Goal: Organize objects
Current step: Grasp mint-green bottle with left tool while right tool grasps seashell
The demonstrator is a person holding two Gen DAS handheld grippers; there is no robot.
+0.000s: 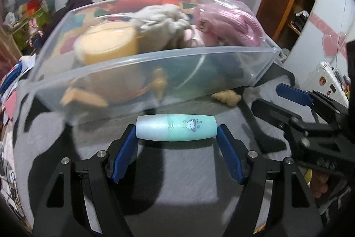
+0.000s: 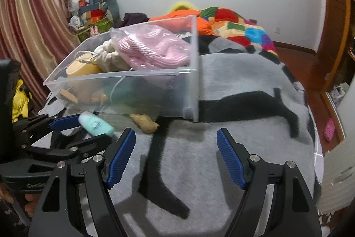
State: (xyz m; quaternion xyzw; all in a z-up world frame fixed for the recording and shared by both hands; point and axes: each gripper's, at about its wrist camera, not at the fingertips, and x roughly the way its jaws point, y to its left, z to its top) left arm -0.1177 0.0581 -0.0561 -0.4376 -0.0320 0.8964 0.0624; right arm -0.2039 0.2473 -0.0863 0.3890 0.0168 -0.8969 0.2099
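On the bed's grey blanket (image 1: 188, 170), just near of the clear bin (image 1: 155, 72), left gripper (image 1: 176, 132) clamps the mint bottle (image 1: 176, 129) end to end. Right gripper (image 2: 176, 143) gapes empty. Risk: rounded ends may squirt out when lifted over the bin wall.

Grey blanket (image 2: 233, 86) with broad black markings, spread over a bed and carrying the things.

A clear plastic bin (image 1: 155, 68) rests on the blanket, tipped so its open top faces the cameras (its contents are soft goods, blurred through the wall). Just in front of the bin a tan, lumpy object (image 2: 145, 122) lies on the grey cloth near the bin's lower edge. Beside it is a mint-green bottle (image 1: 176, 127), on its side; whether it touches the blanket is unclear. Behind the bin a patchwork quilt (image 2: 239, 26) of bright colours lies bunched on the far part of the bed.
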